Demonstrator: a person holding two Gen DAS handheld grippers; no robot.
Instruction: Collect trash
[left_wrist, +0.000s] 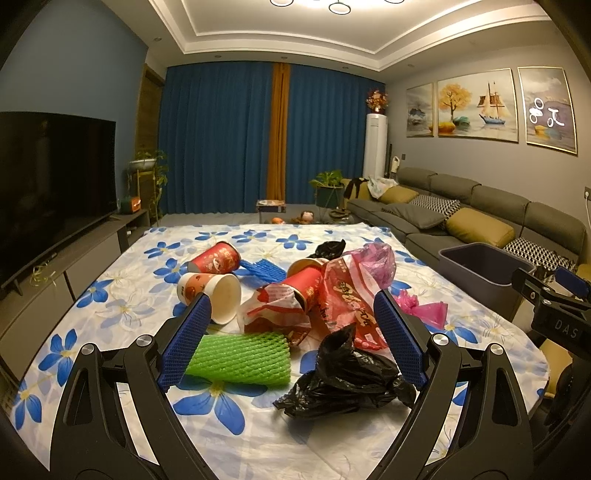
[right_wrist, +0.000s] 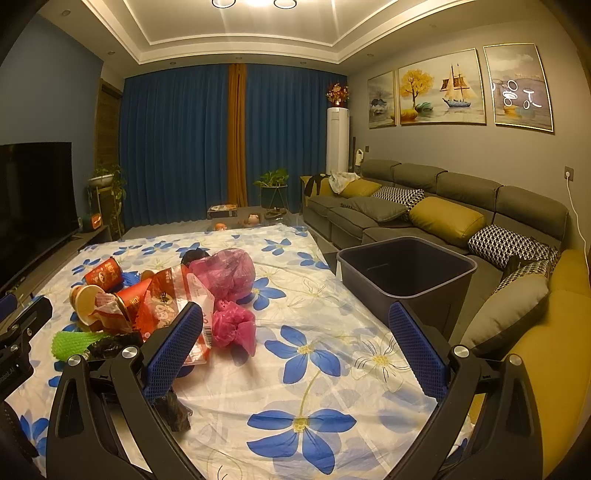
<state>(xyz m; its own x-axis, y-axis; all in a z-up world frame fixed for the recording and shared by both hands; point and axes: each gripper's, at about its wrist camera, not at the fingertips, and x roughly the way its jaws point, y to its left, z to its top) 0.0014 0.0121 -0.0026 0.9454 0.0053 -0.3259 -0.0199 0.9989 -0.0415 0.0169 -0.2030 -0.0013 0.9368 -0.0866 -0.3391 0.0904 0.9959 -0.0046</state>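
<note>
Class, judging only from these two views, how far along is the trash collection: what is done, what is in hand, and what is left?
Done: nothing visible; the grey bin shows no trash in the part that can be seen. In hand: nothing; the left tool is open over the black bag and green foam net, and the right tool is open. Left: the whole pile, including paper cups and pink bags.
</note>
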